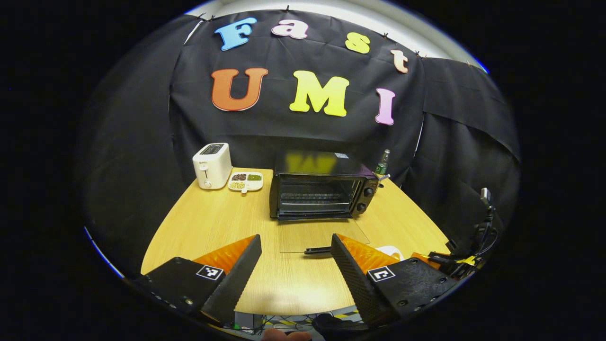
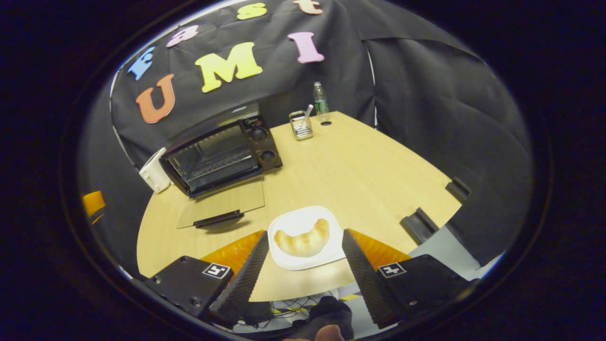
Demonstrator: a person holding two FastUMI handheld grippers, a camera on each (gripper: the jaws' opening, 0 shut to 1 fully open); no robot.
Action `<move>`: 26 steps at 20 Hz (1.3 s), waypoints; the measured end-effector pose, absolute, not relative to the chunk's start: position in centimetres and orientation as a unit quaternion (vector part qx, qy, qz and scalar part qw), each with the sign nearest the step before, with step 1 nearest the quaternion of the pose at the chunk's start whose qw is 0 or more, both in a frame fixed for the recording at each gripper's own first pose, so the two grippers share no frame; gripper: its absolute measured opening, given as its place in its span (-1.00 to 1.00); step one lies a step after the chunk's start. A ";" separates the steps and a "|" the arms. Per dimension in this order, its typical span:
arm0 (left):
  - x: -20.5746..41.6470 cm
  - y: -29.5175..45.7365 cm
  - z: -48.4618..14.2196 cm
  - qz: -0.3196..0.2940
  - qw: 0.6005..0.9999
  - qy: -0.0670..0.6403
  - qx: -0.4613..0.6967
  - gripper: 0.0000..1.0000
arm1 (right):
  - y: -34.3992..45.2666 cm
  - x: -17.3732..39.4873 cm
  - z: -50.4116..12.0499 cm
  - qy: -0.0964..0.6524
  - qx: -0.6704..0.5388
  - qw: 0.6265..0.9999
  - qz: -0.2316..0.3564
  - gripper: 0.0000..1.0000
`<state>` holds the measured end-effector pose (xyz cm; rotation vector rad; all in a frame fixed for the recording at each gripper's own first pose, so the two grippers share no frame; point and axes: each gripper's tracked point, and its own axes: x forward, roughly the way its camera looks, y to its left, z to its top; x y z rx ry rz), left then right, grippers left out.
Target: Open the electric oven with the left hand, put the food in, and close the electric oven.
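Oven open, croissant waiting on its plate.
The electric oven (image 1: 322, 192) stands on the counter (image 1: 213, 227), its glass door (image 2: 222, 201) lying flat. The left gripper (image 1: 296, 265) and the right gripper (image 2: 303, 263) have released jaws; the croissant (image 2: 303, 240) lies on the white plate (image 2: 303, 218) between the right jaws, untouched.

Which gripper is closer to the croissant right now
Right. The right hand-held gripper is open with the croissant just ahead between its fingers; the left hand-held gripper faces the open oven.

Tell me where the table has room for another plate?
Bare wood lies between the toaster and the left gripper, and right of the oven past the croissant plate. The open glass door takes the room before the oven.
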<state>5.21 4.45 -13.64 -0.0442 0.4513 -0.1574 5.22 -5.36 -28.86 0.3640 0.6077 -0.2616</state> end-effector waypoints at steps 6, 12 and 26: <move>4.1 5.8 -13.6 -0.058 0.970 0.237 -0.021 0.89 | -5.9 8.7 -32.6 0.308 0.230 0.911 -0.151 0.93; 3.6 6.6 -13.6 -0.042 0.967 0.250 -0.021 0.89 | -5.8 10.0 -36.9 0.343 0.262 0.885 -0.174 0.79; 4.4 5.7 -12.8 -0.054 0.968 0.244 -0.016 0.89 | -4.8 10.7 -35.2 0.340 0.409 0.831 -0.160 -0.57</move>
